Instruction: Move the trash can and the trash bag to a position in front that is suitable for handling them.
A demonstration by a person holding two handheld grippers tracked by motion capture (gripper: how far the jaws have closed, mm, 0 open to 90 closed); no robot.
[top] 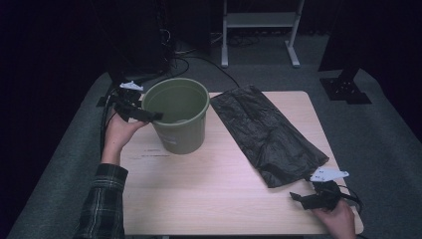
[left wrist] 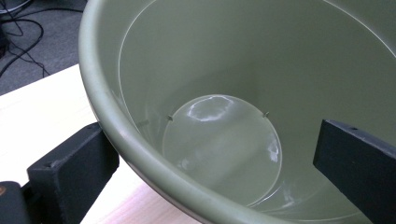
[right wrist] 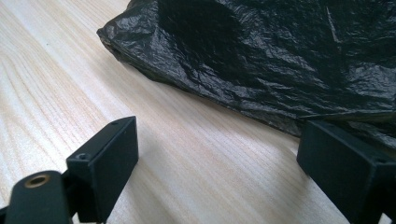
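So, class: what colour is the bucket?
Olive green, inside and out; the bucket shows best in the high view.

The high view is dim and slightly soft: light falls from above on the desk, while the upper corners and left edge of the frame sink into near black. The black bag shows faint sheen on its creases. In the left gripper view, white glare patches sit on the bucket floor at centre. In the right gripper view the near jaws at the bottom are blurred and cast soft shadows.
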